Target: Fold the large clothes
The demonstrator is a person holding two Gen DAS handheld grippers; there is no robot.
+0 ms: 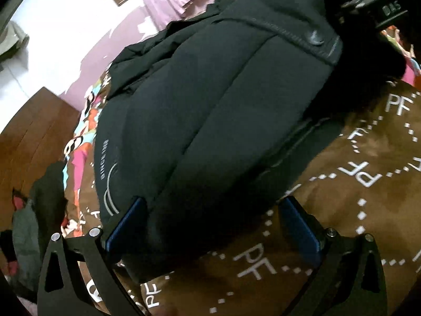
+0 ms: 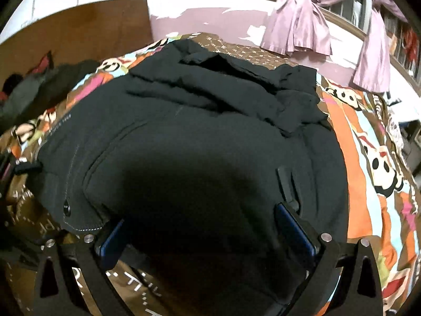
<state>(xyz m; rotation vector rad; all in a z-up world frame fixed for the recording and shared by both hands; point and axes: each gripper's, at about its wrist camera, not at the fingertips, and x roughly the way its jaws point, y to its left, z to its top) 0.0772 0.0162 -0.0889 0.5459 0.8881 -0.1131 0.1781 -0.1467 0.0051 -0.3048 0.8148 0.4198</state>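
The left gripper [image 1: 210,226] stands spread, its jaws wide apart around the near edge of the black padded jacket [image 1: 210,105]. The right gripper [image 2: 204,233] is likewise released, fingers straddling the jacket's bulk, which lies just ahead on the patterned bedspread [image 2: 368,158]; beyond hang purple curtains [image 2: 302,26].

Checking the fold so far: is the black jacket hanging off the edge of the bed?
No. In the right wrist view the black jacket lies wholly on the patterned bedspread.

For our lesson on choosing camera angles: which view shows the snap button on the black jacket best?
The left wrist view: the snap button sits large and lit on the stitched placket of the black jacket. The right wrist view shows only a small, dark snap near the jacket's edge, by the left finger.
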